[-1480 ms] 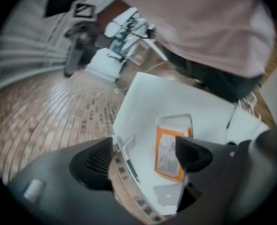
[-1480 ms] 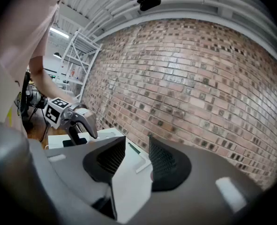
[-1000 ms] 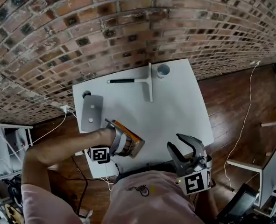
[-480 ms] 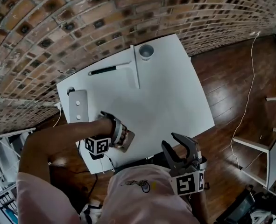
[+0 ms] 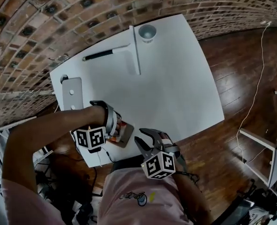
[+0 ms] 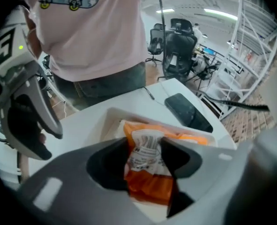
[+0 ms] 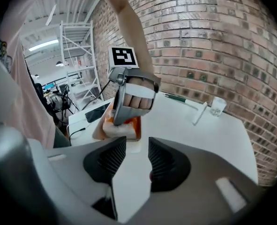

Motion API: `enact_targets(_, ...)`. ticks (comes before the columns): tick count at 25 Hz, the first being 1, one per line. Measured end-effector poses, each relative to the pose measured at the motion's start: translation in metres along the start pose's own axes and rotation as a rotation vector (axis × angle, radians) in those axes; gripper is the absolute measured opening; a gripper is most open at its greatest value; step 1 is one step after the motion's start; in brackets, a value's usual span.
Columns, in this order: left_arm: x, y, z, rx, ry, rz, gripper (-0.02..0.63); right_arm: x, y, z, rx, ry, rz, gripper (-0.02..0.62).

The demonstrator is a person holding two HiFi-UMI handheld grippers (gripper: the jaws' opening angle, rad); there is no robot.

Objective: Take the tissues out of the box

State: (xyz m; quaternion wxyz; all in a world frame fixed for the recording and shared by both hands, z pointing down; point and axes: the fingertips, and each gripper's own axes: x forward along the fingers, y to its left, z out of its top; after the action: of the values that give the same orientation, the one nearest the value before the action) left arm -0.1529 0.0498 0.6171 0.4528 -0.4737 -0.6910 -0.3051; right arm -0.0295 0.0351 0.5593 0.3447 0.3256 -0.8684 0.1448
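Observation:
A shallow white box lies at the table's front left corner, also seen in the head view. An orange tissue pack with a white label lies in it. My left gripper points steeply down into the box. Its jaws have just been closing, and the pads now pinch the pack's crumpled top. From the right gripper view, the left gripper stands over the box. My right gripper hovers at the table's front edge just right of the box, open by a narrow gap with nothing in it.
A dark phone with a cable lies beside the box. Farther back on the white table are a pen, a white bar and a small glass. A brick wall stands behind; wooden floor lies to the right.
My right gripper has dropped and swung left, ending close to the box. My left gripper has sunk and tipped over the box and its jaws have narrowed on the pack.

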Motion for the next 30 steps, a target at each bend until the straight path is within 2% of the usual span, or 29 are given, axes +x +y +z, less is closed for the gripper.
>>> enact_targets(5,-0.005,0.006,-0.002,-0.076,0.008,0.098,0.143,0.024,0.007,0.012,0.013,-0.073,0.011,0.138)
enact_targets(12,-0.016,0.005,-0.009,-0.127,0.105,0.185,0.095,0.024,0.007,-0.001,0.057,-0.074,-0.012,0.137)
enact_targets(15,-0.035,0.015,-0.004,-0.230,0.106,0.278,0.073,0.014,0.003,0.006,0.066,-0.100,-0.056,0.137)
enact_targets(19,-0.091,0.046,0.018,-0.409,0.134,0.525,0.051,-0.014,-0.002,0.024,0.066,-0.146,-0.086,0.137)
enact_targets(24,-0.165,0.060,0.033,-0.569,0.294,0.772,0.045,-0.060,-0.024,0.048,0.038,-0.242,-0.123,0.137)
enact_targets(26,-0.201,0.065,0.044,-0.664,0.335,0.900,0.044,-0.083,-0.035,0.059,0.056,-0.290,-0.147,0.137)
enact_targets(28,-0.239,0.072,0.058,-0.789,0.329,1.077,0.044,-0.106,-0.047,0.073,0.125,-0.362,-0.170,0.132)
enact_targets(30,-0.285,0.079,0.072,-0.913,0.301,1.320,0.044,-0.130,-0.062,0.090,0.204,-0.436,-0.182,0.120)
